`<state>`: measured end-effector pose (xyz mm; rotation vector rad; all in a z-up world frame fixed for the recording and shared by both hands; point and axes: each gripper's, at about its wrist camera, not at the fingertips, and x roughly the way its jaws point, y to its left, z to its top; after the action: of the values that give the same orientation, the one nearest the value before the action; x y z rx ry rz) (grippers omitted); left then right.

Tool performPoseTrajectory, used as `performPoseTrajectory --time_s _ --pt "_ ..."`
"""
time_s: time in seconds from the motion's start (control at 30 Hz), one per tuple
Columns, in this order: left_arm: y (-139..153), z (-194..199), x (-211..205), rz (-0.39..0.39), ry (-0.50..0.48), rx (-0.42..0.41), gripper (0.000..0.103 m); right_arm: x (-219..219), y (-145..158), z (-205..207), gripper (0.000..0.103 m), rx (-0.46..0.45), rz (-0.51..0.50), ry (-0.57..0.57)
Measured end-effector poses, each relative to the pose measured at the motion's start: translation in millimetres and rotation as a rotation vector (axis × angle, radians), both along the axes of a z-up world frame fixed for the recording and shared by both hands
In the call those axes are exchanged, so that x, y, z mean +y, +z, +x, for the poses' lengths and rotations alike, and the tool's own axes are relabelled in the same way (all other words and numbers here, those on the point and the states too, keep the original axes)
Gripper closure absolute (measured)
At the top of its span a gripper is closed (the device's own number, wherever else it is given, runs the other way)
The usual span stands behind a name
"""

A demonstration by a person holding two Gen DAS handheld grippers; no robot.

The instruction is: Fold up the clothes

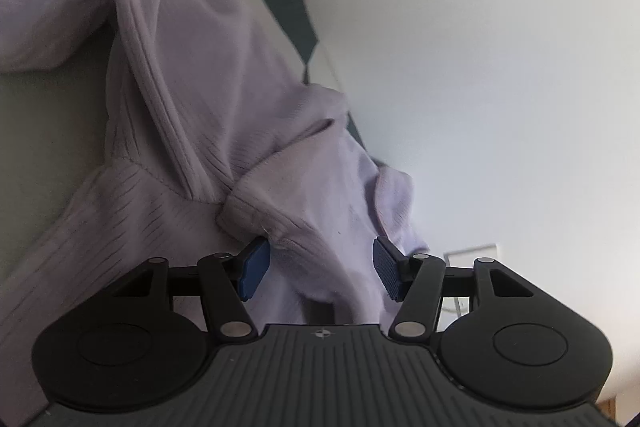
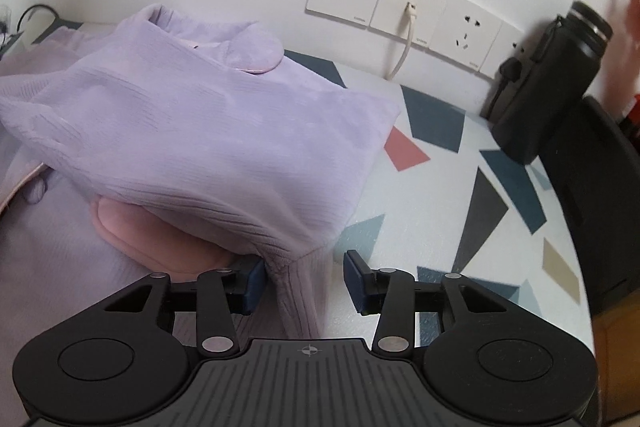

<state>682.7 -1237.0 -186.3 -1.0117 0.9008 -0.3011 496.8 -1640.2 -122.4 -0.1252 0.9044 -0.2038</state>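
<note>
The soft lilac ribbed-knit garment (image 2: 208, 131) is lying part-doubled over itself, pink lining showing, toward the wall-side edge of the white table with coloured shards (image 2: 432, 187). Left gripper (image 1: 318, 269) and right gripper (image 2: 306, 281) are gaping around fabric folds, unclamped; squaring appears unfinished.

The left gripper (image 1: 322, 273) is built from matte black plastic, with two round housings joined by a ribbed dark grey deck on which a small crosshair mark is printed. Each black linkage arm is pinned by silver rivets (two per arm can be seen). Blue pads (image 1: 386, 275) with a fine grid texture are carried on the fingers. The same build is seen on the right gripper (image 2: 306, 285), though its blue pads (image 2: 356, 283) appear darker.
</note>
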Motion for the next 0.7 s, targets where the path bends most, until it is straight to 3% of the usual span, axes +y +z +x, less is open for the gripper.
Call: performPoseTrajectory --time_s 0.03,0.1,0.13,0.17,0.3,0.4,0.6,0.7 --pt "-3 2 0 -0.028 0.017 0.008 0.047 1 -1 1 0.063 0.001 -0.012 0.011" --pt "-2 5 -3 0.001 0.027 -0.004 0.089 2 -3 2 0.066 0.004 -0.029 0.035" --pt "3 6 -5 0.031 0.02 -0.018 0.096 2 -3 2 0.073 0.002 -0.026 0.041" --pt "11 7 -6 0.057 0.012 -0.047 0.096 1 -4 2 0.088 0.001 -0.023 0.047" --pt "67 -6 -13 0.158 -0.043 -0.324 0.097 -12 12 -4 0.091 -0.096 0.018 -0.018" --pt "86 -21 -17 0.262 -0.088 -0.44 0.097 -19 19 -9 0.091 -0.123 0.045 -0.039" --pt "25 -39 -3 0.365 -0.109 -0.193 0.095 -11 1 -15 0.091 -0.035 0.037 0.006" --pt "17 -35 -4 0.395 -0.157 -0.125 0.087 -10 -6 -17 0.088 0.009 0.04 0.013"
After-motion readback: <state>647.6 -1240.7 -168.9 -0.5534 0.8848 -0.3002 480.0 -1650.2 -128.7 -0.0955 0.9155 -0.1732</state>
